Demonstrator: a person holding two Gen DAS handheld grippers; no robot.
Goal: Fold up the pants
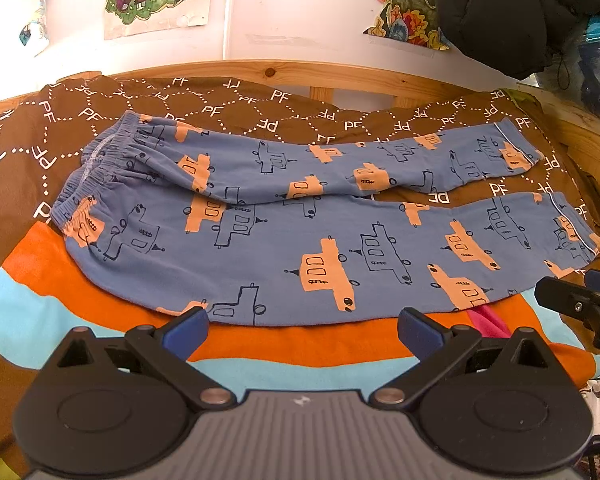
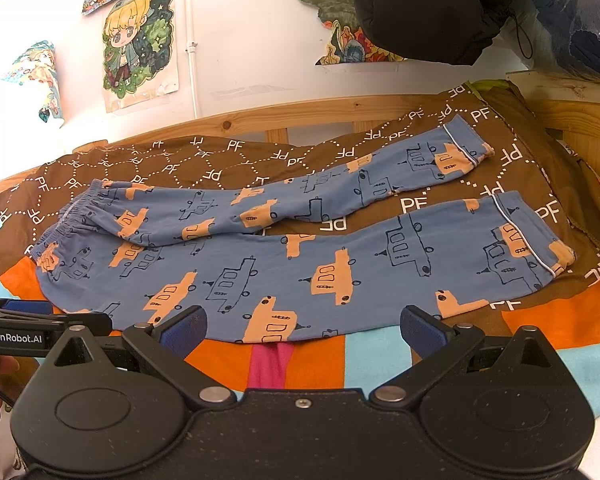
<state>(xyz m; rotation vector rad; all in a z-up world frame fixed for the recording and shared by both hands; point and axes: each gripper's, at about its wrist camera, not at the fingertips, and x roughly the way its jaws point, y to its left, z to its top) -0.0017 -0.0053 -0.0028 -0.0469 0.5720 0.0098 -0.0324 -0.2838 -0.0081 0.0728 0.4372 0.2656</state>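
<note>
Blue pants [image 1: 300, 232] with orange and outlined car prints lie spread flat on the bed, waistband [image 1: 96, 160] at the left, both leg cuffs at the right, legs apart. They also show in the right wrist view [image 2: 300, 256]. My left gripper [image 1: 302, 330] is open and empty, just short of the near leg's lower edge. My right gripper [image 2: 304, 330] is open and empty, at the same near edge further right. The right gripper shows at the right edge of the left wrist view [image 1: 580, 300]; the left gripper shows at the left of the right wrist view [image 2: 40, 320].
The pants rest on a brown patterned blanket [image 1: 236, 100] and an orange, light-blue striped cover [image 1: 60, 312]. A wooden bed rail [image 1: 340, 76] runs behind, against a white wall with posters. A black jacket [image 1: 520, 12] hangs at the upper right.
</note>
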